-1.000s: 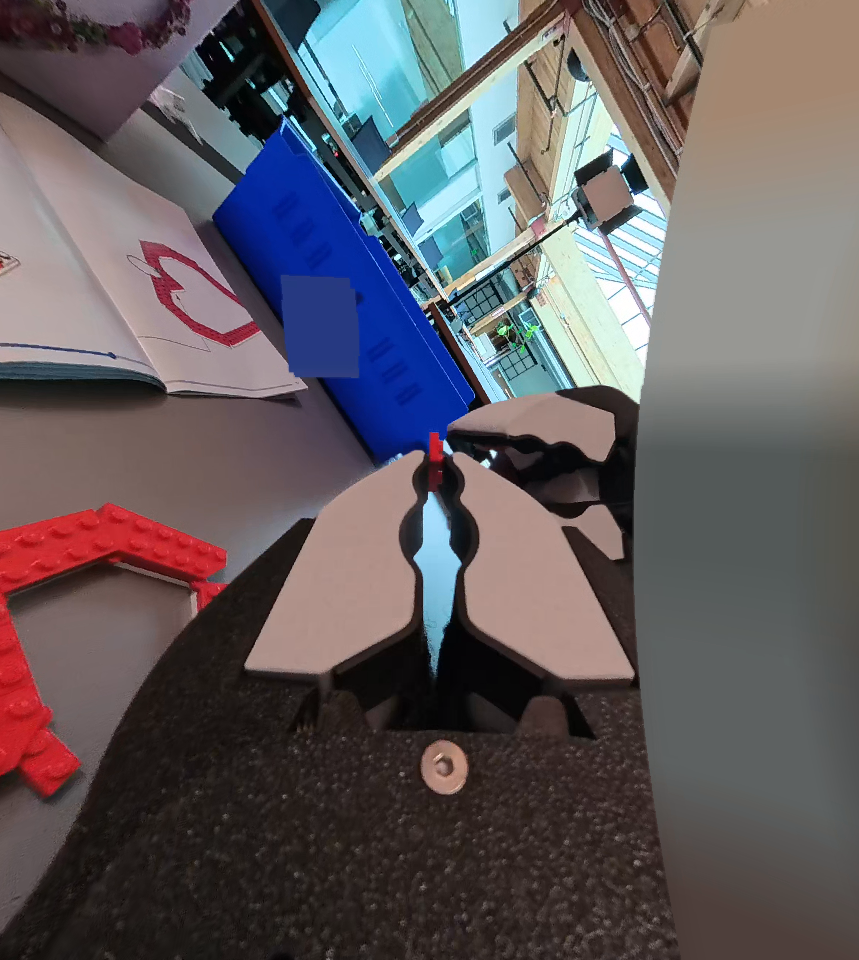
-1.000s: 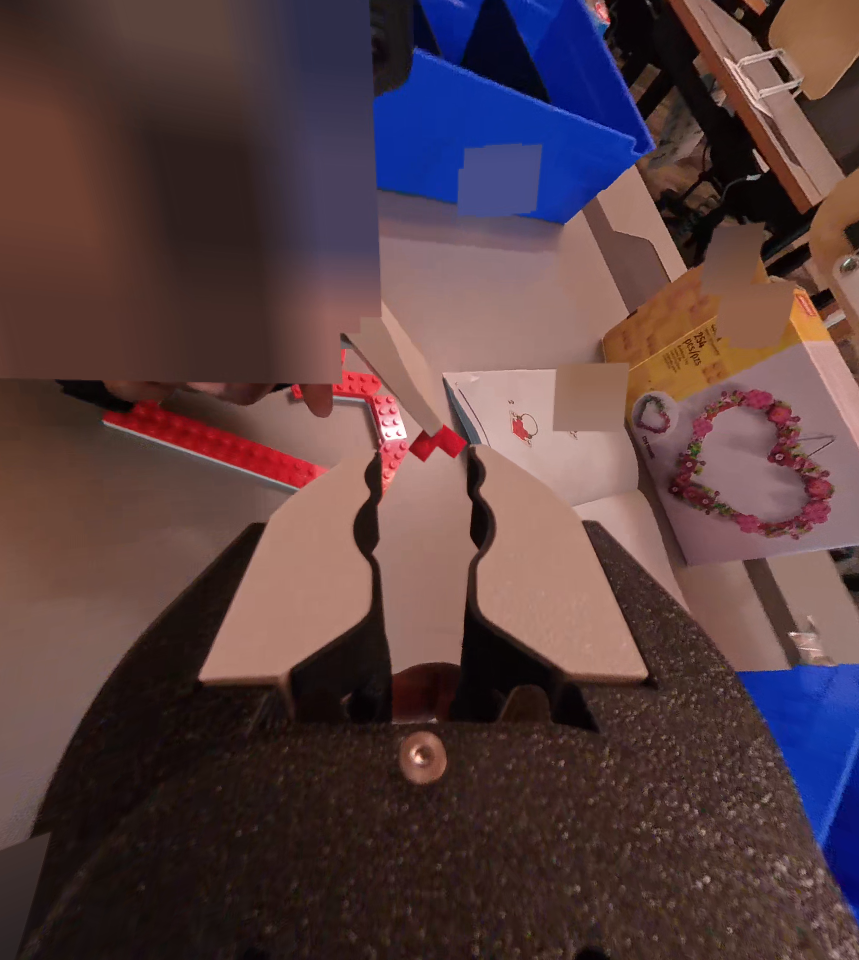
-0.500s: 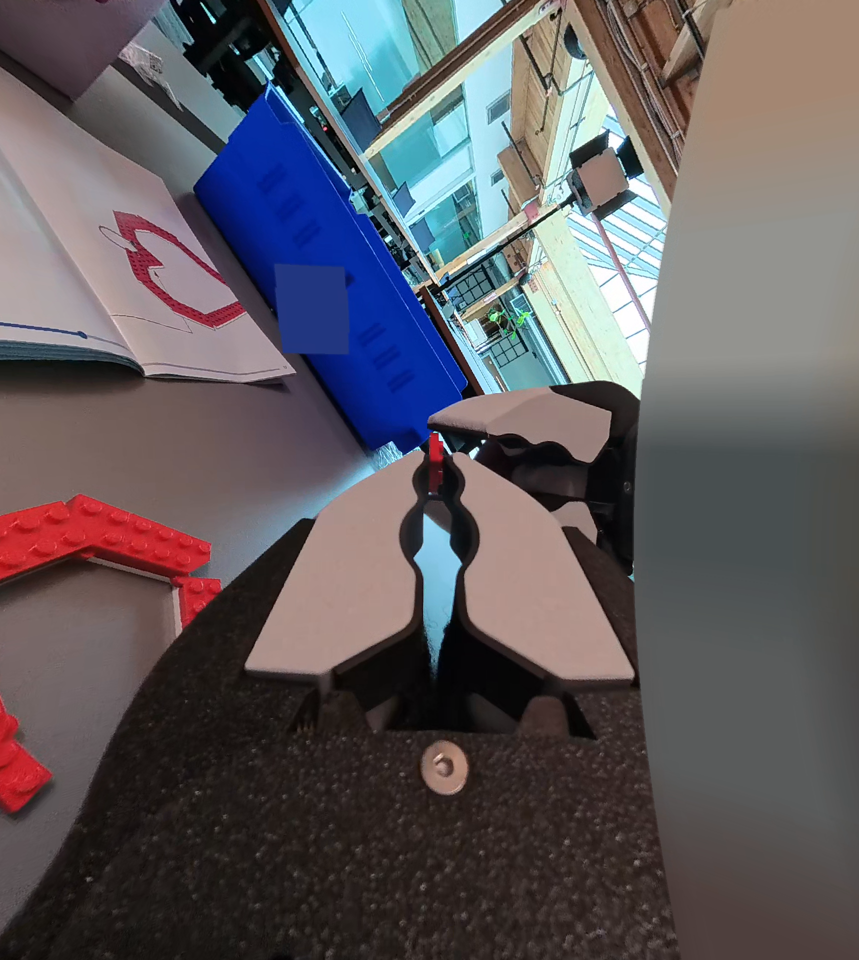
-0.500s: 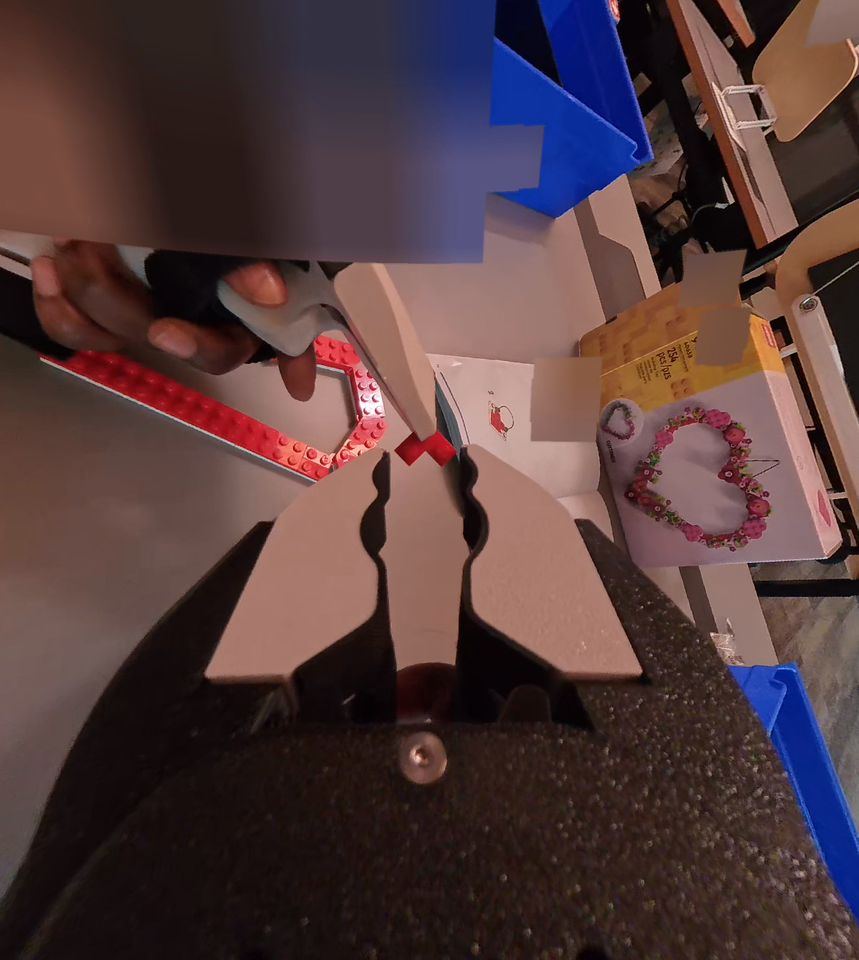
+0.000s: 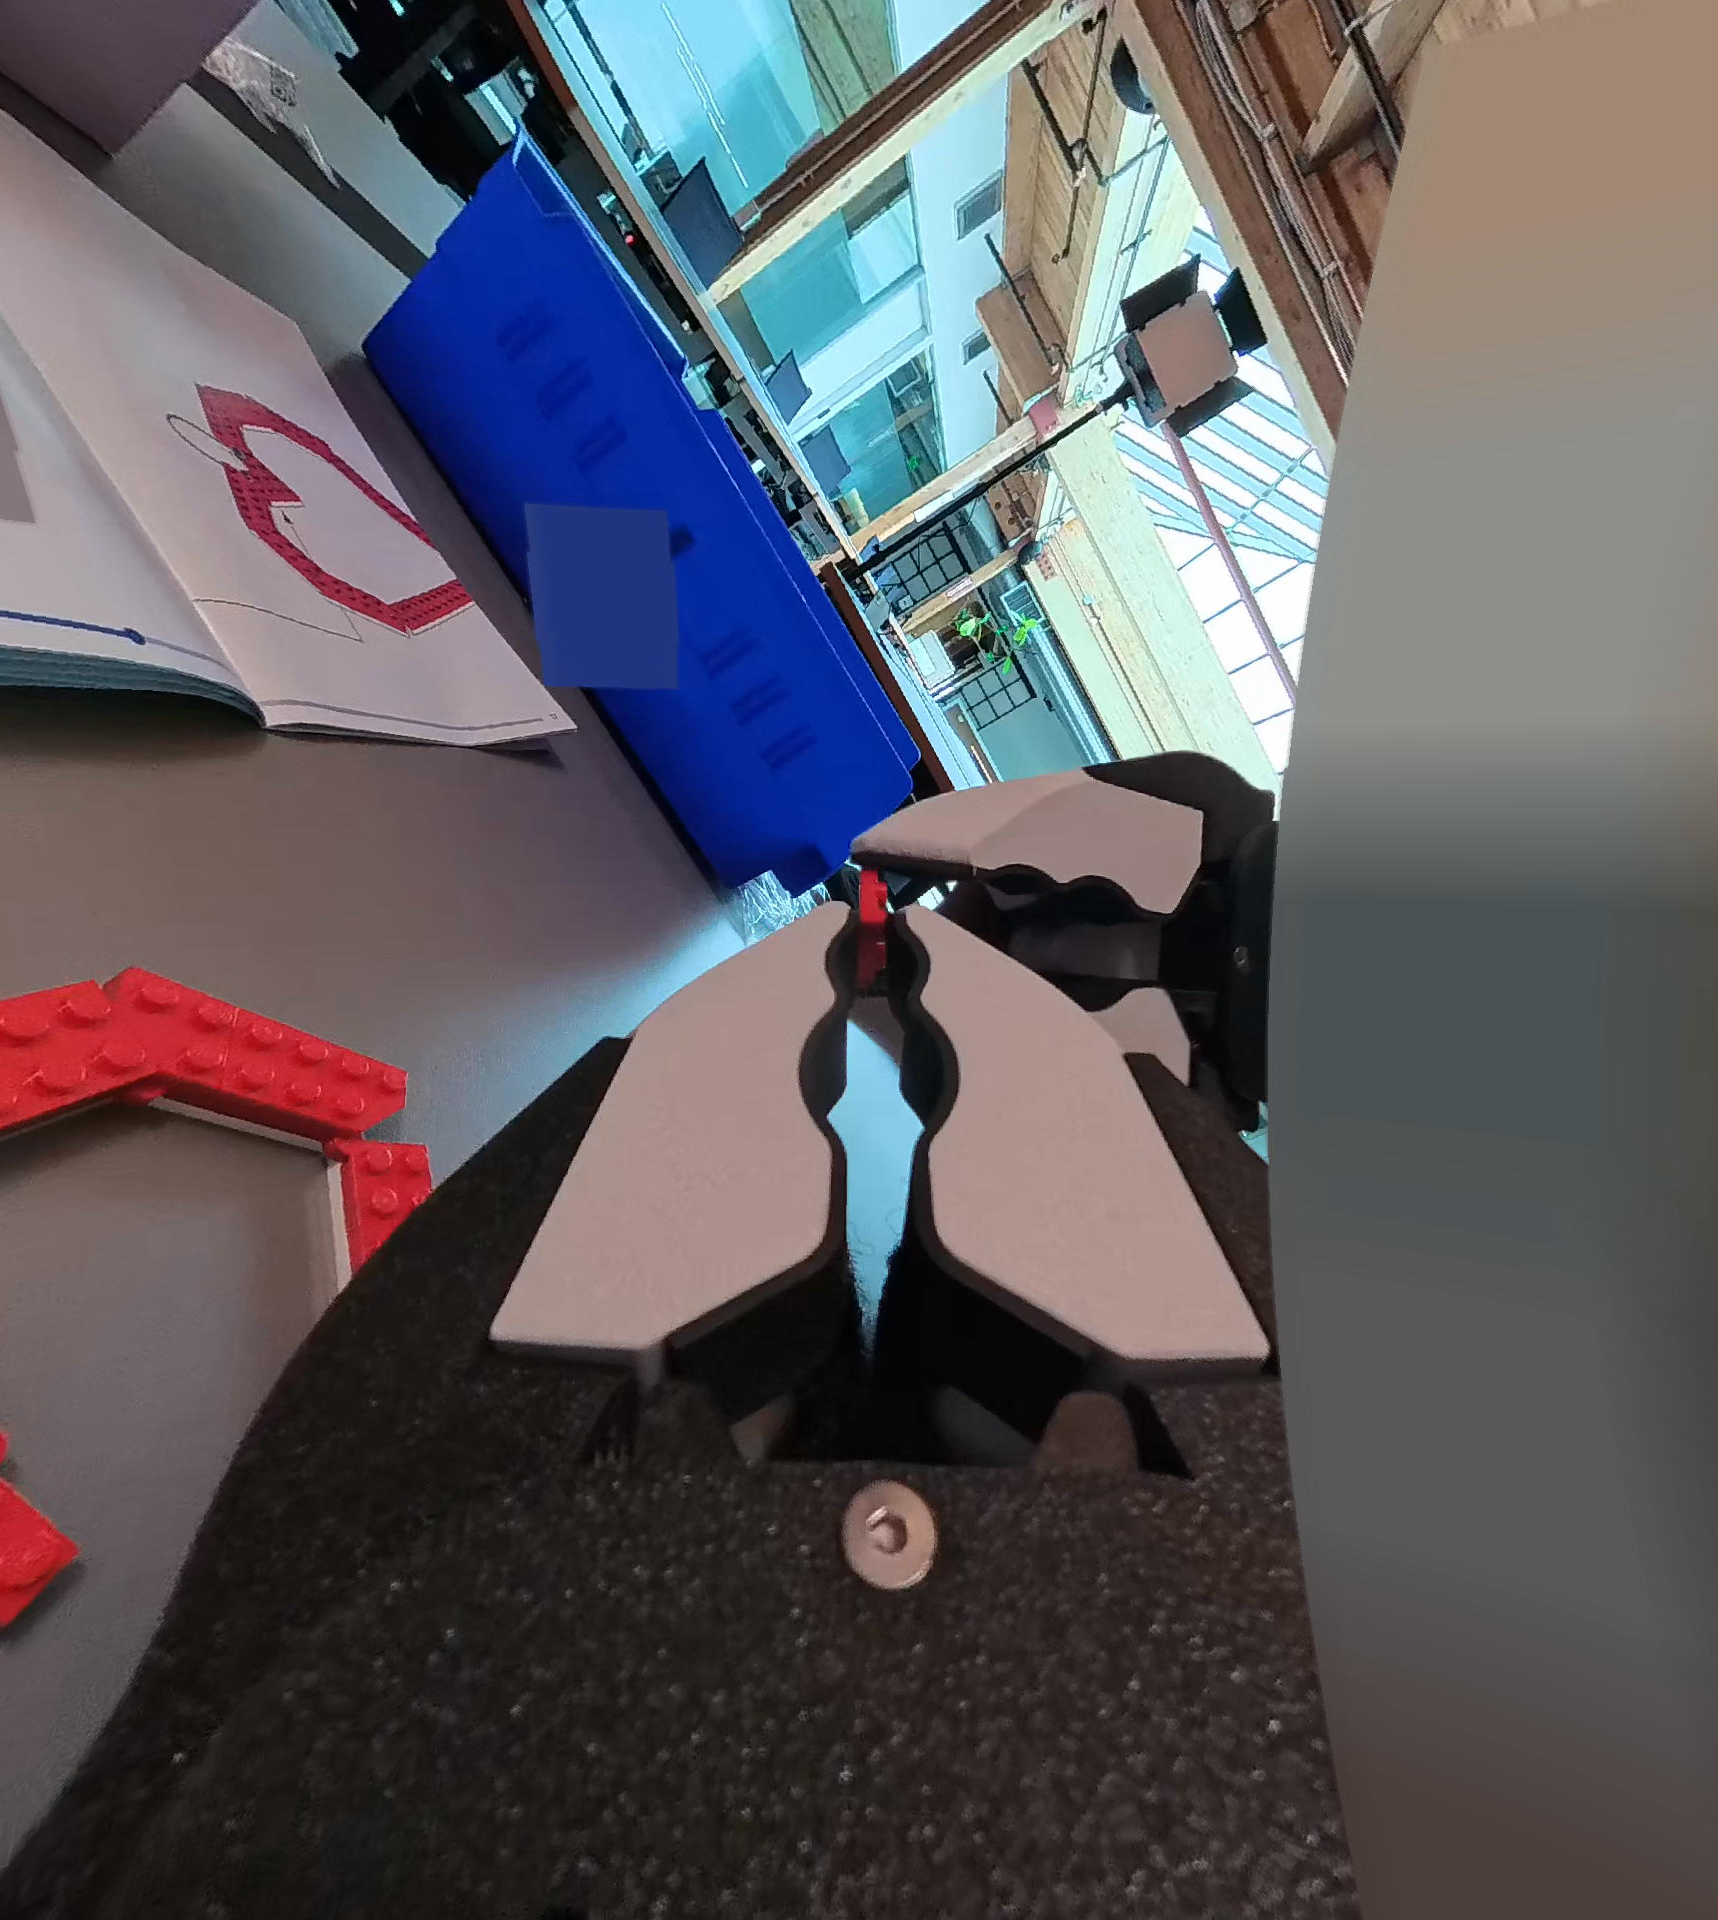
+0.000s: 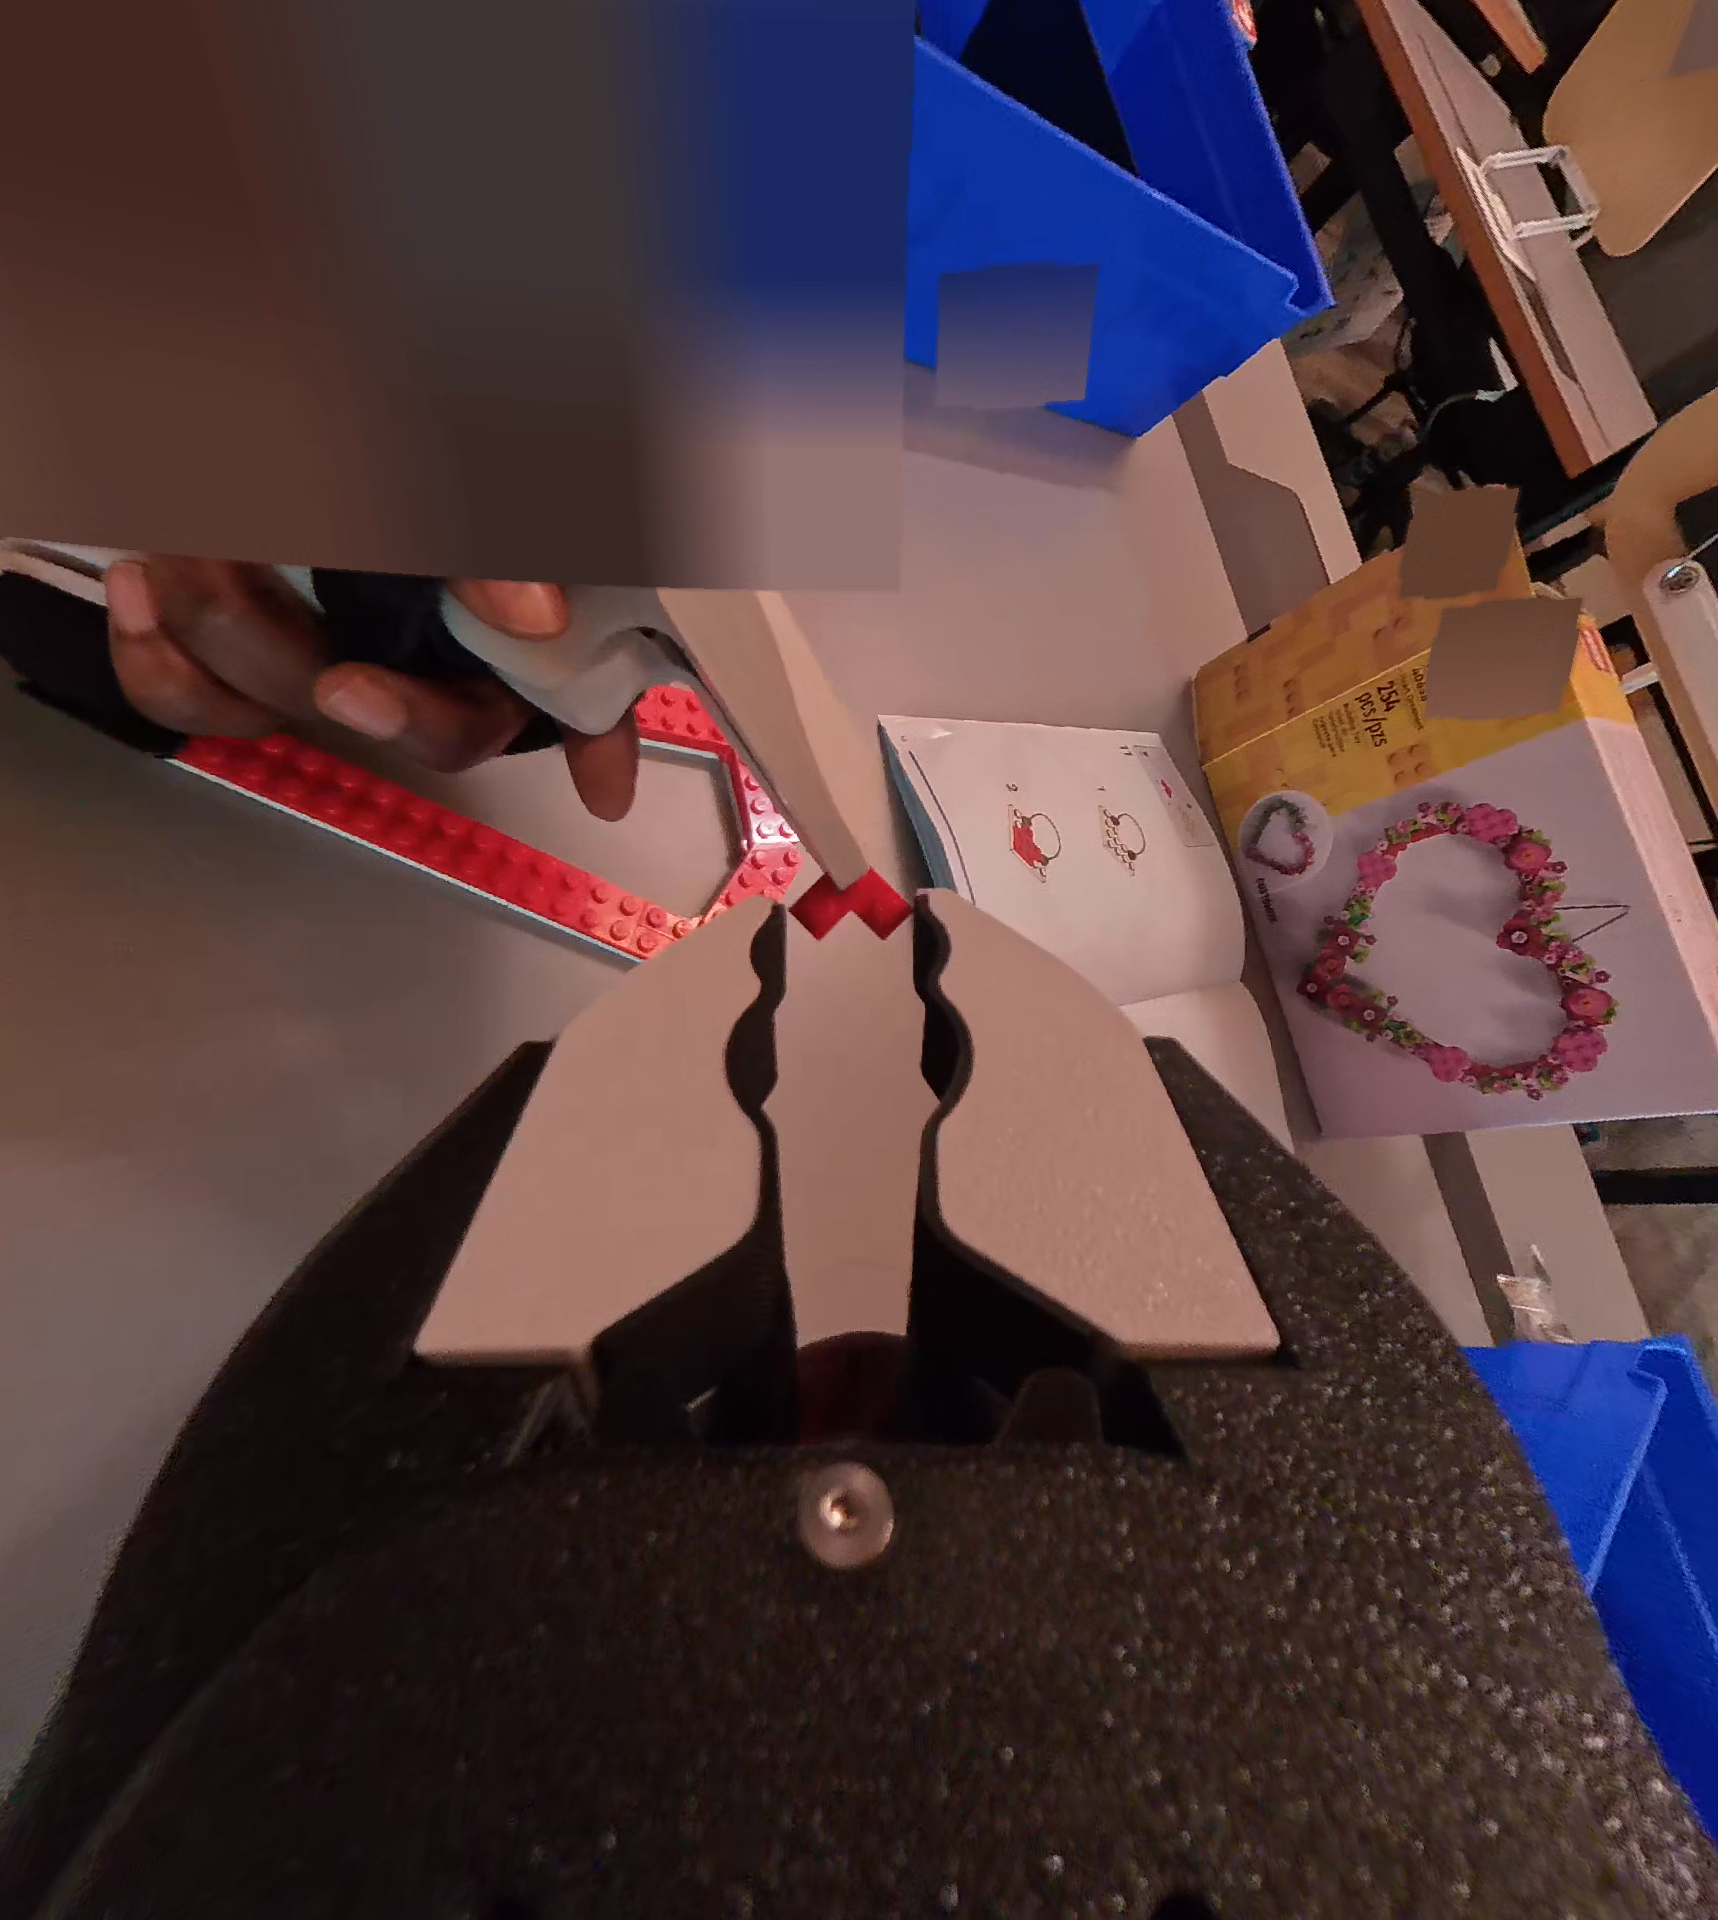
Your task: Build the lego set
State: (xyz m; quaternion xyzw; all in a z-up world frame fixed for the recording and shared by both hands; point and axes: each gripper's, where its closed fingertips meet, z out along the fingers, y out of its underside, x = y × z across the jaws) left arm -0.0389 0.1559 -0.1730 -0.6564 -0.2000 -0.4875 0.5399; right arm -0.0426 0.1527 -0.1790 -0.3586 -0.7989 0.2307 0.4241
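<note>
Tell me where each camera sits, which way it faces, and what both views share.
Left wrist view: on the left gripper, tilted along the table toward a blue bin and windows; its fingers pinch a small red piece.
Right wrist view: on the right gripper, looking down at the table, instruction booklet and set box; a hand shows.
Shared: the small red piece, the red heart frame, booklet, each other's gripper.

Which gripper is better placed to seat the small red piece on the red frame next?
Left, probably. The left gripper has its jaws shut on the small red piece, and the red frame lies close beside it. The right gripper only brackets the piece; contact is unclear.
</note>
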